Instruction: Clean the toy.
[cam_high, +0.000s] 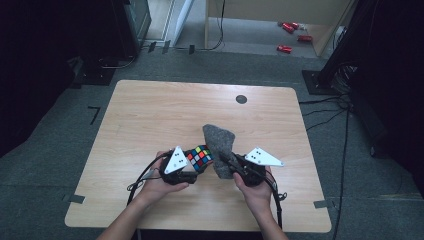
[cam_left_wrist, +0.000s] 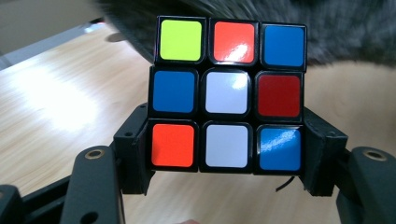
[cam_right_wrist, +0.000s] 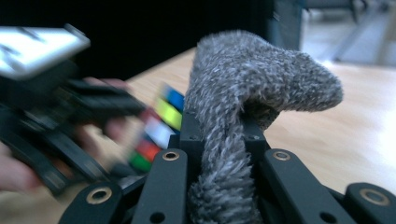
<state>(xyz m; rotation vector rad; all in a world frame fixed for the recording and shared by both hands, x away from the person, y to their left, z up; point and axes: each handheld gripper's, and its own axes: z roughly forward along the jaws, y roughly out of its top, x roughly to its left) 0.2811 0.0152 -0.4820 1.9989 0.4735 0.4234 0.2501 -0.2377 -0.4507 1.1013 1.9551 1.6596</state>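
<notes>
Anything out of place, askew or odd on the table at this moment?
Nothing on the table looks spilled or damaged. The left gripper clamps a scrambled puzzle cube; the right gripper pinches a grey fuzzy cloth that flops over its jaws. The only stray items are red objects scattered on the floor beyond the table.

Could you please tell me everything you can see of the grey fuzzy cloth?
The grey fuzzy cloth looks like thick, felt-like fleece. It is pinched between the jaws of the right tongs, bunched there, its free upper part rising and flopping over. It is held above the wooden table, right beside the puzzle cube; contact between them is unclear.
</notes>
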